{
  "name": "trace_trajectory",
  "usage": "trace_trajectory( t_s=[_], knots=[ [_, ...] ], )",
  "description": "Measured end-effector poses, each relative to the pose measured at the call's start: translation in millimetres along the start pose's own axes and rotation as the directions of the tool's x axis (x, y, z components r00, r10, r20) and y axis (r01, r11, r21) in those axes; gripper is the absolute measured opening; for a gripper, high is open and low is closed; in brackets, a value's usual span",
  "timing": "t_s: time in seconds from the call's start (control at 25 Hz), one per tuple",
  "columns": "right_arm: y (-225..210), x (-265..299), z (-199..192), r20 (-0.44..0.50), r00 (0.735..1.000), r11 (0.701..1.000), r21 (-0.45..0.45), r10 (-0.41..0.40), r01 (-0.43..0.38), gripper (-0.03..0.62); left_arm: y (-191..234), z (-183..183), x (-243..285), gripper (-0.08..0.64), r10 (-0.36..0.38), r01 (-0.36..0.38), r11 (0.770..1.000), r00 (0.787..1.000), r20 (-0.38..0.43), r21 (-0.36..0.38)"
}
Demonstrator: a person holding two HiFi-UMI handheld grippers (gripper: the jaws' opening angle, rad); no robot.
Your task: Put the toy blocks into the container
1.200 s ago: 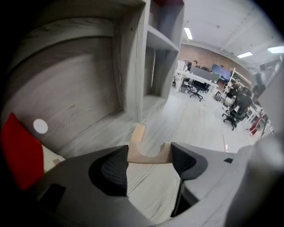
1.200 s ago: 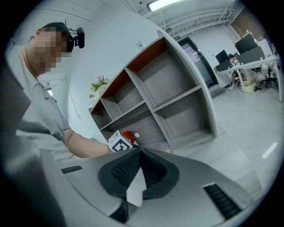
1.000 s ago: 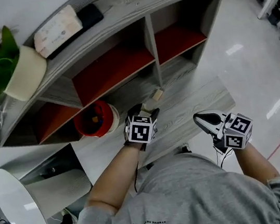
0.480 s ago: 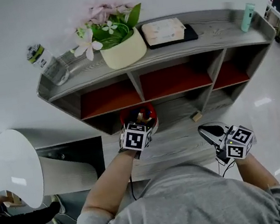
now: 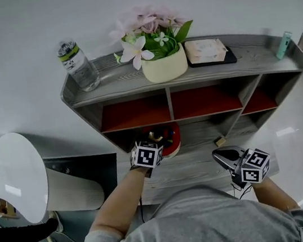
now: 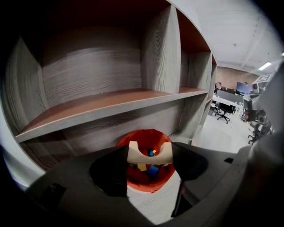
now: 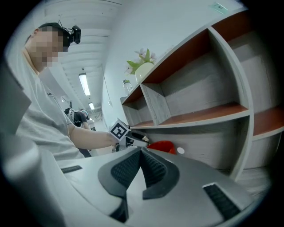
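My left gripper (image 5: 155, 139) (image 6: 149, 155) is shut on a beige arch-shaped wooden block (image 6: 149, 154) (image 5: 155, 138), gripped by its two ends. The block hangs right above the red container (image 6: 141, 182) (image 5: 172, 145), which stands on the lowest shelf board and holds blue and yellow blocks (image 6: 153, 170). A second small beige block (image 5: 220, 141) lies on that board further right. My right gripper (image 5: 221, 155) (image 7: 141, 153) hovers near the board's front right, shut with nothing in it. The right gripper view also catches the red container (image 7: 162, 145) and the left gripper (image 7: 138, 140).
The grey wooden shelf unit (image 5: 179, 79) has red-backed compartments. On its top stand a water bottle (image 5: 78, 65), a flower pot (image 5: 161, 65), a flat box (image 5: 208, 51) and a green bottle (image 5: 284, 45). A white round-topped stand (image 5: 15, 179) is at the left.
My left gripper has carried the arch block leftwards along the lowest board to above the red container. The head view has swung round. The right gripper has stayed shut near the front right.
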State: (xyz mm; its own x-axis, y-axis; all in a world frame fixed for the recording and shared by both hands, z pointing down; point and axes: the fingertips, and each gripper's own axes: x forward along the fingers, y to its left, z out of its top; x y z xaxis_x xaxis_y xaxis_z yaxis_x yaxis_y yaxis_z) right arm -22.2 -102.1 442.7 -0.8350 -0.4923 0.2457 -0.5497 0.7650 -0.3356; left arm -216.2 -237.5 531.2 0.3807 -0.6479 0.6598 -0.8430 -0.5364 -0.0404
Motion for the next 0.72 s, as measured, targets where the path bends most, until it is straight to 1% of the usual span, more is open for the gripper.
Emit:
trace_trajectory(
  t_s=[0.16,0.32,0.6,0.72],
  knots=[
    [-2.4,-2.3,-2.7,0.0,1.0,1.0,0.006,-0.011,0.011,0.005,2.3,5.6,5.6,0.345,0.006,-0.006,1.0,1.0,0.016,0.01],
    [-5.1,-6.3,-2.1,-0.002,1.0,1.0,0.009,-0.024,0.024,0.005,-1.3,9.7,8.3,0.398,-0.011,0.011,1.0,1.0,0.021,-0.003],
    [-9.4,-11.3,-2.8,0.006,1.0,0.999,0.017,-0.027,0.026,0.005,-12.6,12.8,4.6,0.4,-0.022,0.022,1.0,1.0,0.015,0.011],
    [-13.8,-16.1,-0.5,0.017,0.999,0.999,0.019,-0.037,0.036,0.005,-30.1,18.6,0.5,0.401,-0.055,0.055,0.998,0.998,0.024,0.028]
  ],
)
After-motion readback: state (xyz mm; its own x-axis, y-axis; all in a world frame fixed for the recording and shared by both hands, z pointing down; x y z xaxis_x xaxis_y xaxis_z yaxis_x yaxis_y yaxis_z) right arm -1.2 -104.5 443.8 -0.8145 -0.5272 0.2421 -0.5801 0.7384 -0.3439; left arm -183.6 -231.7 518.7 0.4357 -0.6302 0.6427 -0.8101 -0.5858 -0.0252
